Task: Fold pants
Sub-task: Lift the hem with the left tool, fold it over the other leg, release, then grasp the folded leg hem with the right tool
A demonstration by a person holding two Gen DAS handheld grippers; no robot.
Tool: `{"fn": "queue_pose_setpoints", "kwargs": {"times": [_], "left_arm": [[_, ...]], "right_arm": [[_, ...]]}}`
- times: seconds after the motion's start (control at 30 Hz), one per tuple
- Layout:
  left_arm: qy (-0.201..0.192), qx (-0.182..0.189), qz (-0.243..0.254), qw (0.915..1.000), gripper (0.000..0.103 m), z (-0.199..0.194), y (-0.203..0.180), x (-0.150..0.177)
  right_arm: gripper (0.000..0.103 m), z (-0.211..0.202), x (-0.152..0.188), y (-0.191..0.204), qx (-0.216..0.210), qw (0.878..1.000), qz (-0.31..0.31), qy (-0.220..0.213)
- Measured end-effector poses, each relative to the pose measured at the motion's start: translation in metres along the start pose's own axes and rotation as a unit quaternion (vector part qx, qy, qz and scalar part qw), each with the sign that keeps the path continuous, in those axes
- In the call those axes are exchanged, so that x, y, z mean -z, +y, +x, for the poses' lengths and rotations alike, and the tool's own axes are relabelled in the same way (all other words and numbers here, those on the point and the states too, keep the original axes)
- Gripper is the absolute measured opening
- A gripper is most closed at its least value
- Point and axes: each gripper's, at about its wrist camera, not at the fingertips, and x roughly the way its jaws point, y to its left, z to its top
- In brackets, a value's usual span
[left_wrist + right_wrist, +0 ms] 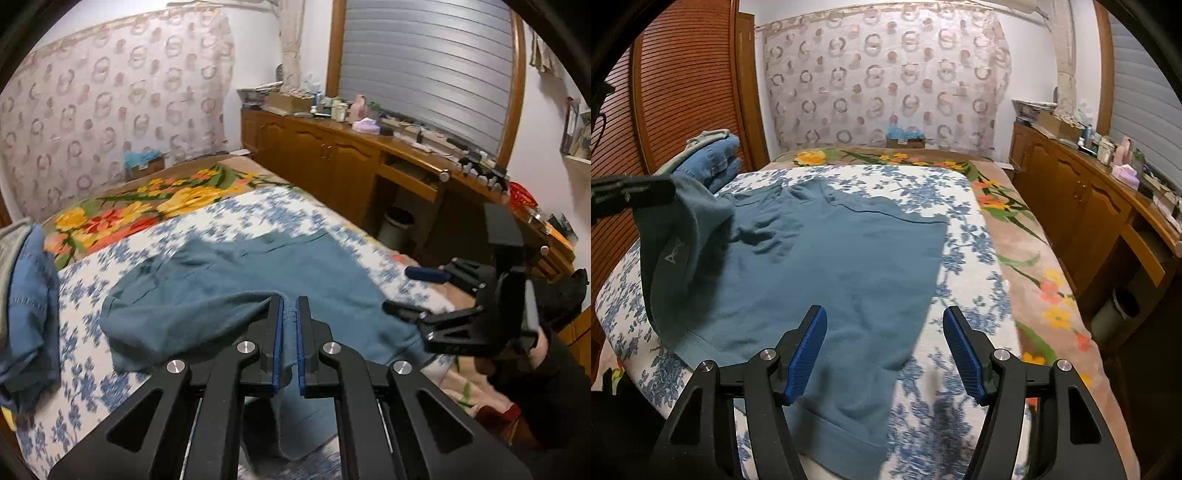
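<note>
Teal pants (827, 258) lie spread across the blue-and-white floral sheet (960, 229) on the bed, most of the fabric flat, some wrinkles toward the far left part. One edge of the fabric is lifted off the sheet on the left side: left gripper (290, 328) has its blue-padded fingers (277, 343) nearly closed with only a narrow gap, teal cloth pinched between them and hanging down below the jaws; in the right wrist view that raised fold drapes from the left gripper's black tip (631, 194) and shows a small light logo. Right gripper (884, 350) is spread wide, blue pads (809, 350) well apart, holding nothing, hovering over the near edge of the pants where cloth meets sheet; same gripper shows from the side in the left wrist view (413, 295), fingers apart above the bed edge. Under the floral sheet is a brown blanket (1027, 236) with yellow and orange flowers. A stack of folded denim clothes (716, 158) sits on the far left corner of the bed, apart from the pants. Wooden cabinet (325, 155) with a cluttered top runs along the right side of the bed, with a small bin (395, 227) on the floor beside it. Patterned curtain (886, 74) covers the wall behind the bed
</note>
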Motion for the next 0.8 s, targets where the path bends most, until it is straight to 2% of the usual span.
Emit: {"fn": "queue_pose_setpoints", "kwargs": {"times": [0.13, 0.23, 0.27, 0.37, 0.4, 0.53, 0.8], "left_arm": [[-0.004, -0.012, 0.014, 0.9998, 0.007, 0.002, -0.013, -0.006], [0.004, -0.027, 0.024, 0.9993, 0.016, 0.006, -0.017, -0.003], [0.005, -0.029, 0.024, 0.9993, 0.023, 0.007, -0.017, -0.002], [0.003, -0.023, 0.012, 0.9997, 0.055, 0.005, -0.01, 0.001], [0.0, -0.021, 0.008, 0.9997, 0.06, 0.003, -0.009, 0.001], [-0.008, -0.037, -0.008, 0.9992, 0.061, -0.005, 0.004, 0.007], [0.007, -0.065, -0.036, 0.9972, 0.061, -0.001, 0.033, 0.03]], "right_arm": [[0.065, -0.002, 0.001, -0.005, 0.001, 1.0, 0.009, -0.002], [0.064, -0.003, 0.002, -0.004, -0.002, 1.0, 0.012, -0.005], [0.064, -0.003, 0.002, -0.002, -0.003, 1.0, 0.012, -0.005], [0.062, -0.005, 0.004, 0.003, -0.007, 1.0, 0.011, -0.008], [0.062, -0.005, 0.003, 0.005, -0.009, 1.0, 0.011, -0.009], [0.057, -0.004, 0.001, 0.009, -0.022, 1.0, 0.01, -0.013], [0.047, 0.012, -0.002, 0.029, -0.073, 0.997, -0.005, -0.007]]}}
